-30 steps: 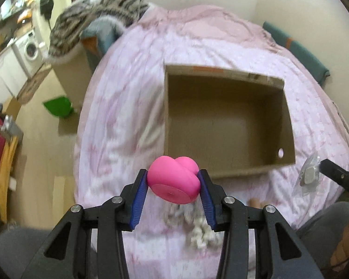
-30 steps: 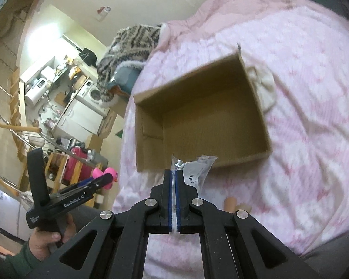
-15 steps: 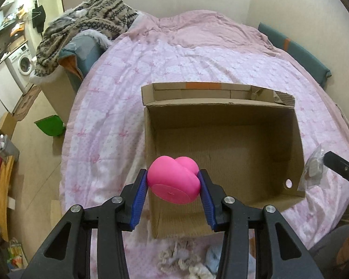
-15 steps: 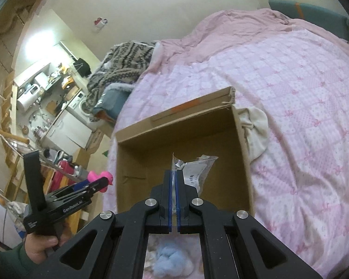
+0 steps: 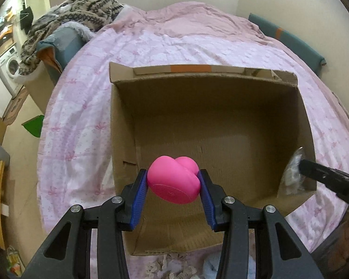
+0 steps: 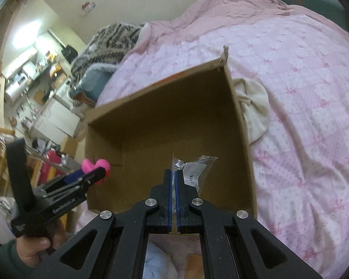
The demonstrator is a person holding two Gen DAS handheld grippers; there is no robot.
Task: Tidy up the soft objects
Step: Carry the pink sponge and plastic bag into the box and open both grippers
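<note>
We had the left gripper (image 5: 173,184) clamped on the pink squishy toy (image 5: 174,182) and the right gripper (image 6: 173,194) pinched tight on a clear plastic packet (image 6: 195,169). Over the last second both came forward and down, from short of the cardboard box (image 5: 221,125) to over its open mouth. The box looked empty, sitting on the pink bedspread (image 5: 86,107). Likely next: release both inside.

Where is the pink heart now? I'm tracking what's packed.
Not packed: the left gripper holds the pink heart over the cardboard box, near its left wall.
</note>
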